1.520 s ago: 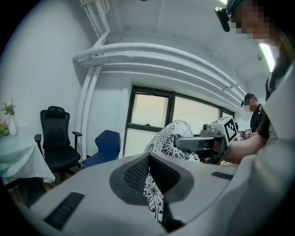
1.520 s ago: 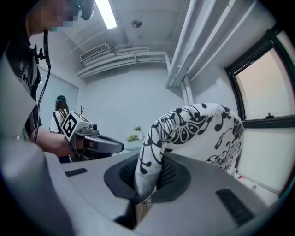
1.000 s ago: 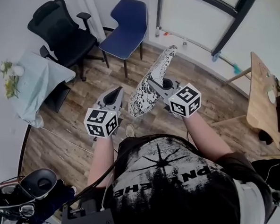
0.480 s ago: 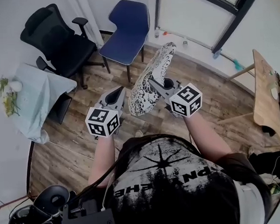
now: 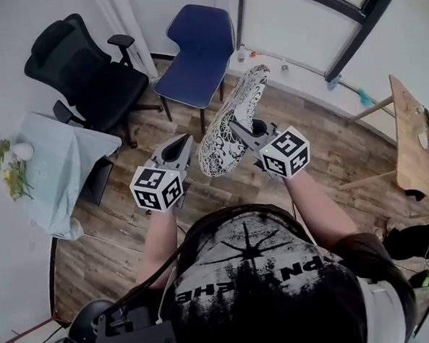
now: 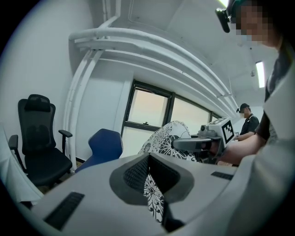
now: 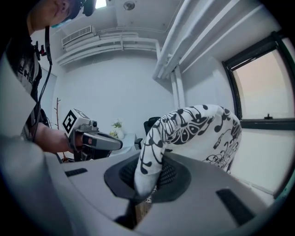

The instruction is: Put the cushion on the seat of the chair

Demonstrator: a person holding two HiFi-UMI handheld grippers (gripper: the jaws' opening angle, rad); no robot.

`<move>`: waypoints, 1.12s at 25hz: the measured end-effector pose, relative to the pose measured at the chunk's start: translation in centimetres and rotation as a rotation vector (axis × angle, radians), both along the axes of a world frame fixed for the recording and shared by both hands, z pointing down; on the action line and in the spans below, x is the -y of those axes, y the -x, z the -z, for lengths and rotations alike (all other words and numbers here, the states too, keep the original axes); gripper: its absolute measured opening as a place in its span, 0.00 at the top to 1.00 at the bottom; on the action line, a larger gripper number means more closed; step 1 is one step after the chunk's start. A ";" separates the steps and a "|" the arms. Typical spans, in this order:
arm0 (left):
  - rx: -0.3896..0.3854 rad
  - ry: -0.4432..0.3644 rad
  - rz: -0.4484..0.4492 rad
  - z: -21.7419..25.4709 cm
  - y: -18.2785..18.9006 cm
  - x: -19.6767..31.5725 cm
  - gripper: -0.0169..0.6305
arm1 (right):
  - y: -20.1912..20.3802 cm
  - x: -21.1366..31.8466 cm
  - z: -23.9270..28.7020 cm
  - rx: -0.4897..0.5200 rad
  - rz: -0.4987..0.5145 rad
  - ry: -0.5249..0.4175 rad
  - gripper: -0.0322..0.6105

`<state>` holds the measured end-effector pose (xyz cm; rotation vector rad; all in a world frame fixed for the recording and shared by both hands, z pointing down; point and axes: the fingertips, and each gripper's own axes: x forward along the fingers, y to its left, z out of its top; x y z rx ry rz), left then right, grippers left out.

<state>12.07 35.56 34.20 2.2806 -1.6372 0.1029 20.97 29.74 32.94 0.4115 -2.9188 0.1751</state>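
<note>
The room has a wooden floor (image 5: 322,146), white walls and a window, with a blue chair (image 5: 196,48) and a black office chair (image 5: 93,80) by the far wall. The cushion (image 5: 230,126) is in the air before the person, standing on its edge, and the left gripper (image 5: 178,146) and the right gripper (image 5: 242,128) are both closed on its fabric, one at each side. Its long axis points ahead, a little right of the blue chair, probably the goal, which is well apart, with the left gripper on the nearer side.

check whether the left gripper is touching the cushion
Touching. The left gripper view shows the left gripper pinching a patterned edge of the cushion between its jaws.
</note>
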 end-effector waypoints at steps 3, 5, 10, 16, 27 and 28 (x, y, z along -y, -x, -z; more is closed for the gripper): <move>0.000 0.002 -0.006 -0.4 1.3 0.7 0.95 | 1.4 0.8 -0.2 -0.007 -0.010 0.010 0.91; 0.000 0.005 -0.006 -0.6 2.2 1.1 0.95 | 2.5 1.1 -0.1 -0.010 -0.012 0.010 0.91; -0.010 0.013 0.012 -1.5 4.6 1.9 0.95 | 5.0 2.0 -1.0 -0.026 0.006 0.019 0.91; -0.025 0.035 0.038 -2.4 6.9 2.9 0.95 | 7.4 3.2 -1.9 -0.046 0.031 0.043 0.91; -0.021 0.073 0.100 -3.9 10.7 9.5 0.95 | 11.8 10.7 -3.4 -0.055 0.095 0.075 0.91; -0.022 0.078 0.107 -4.0 11.1 10.6 0.95 | 12.3 11.9 -3.4 -0.055 0.103 0.080 0.91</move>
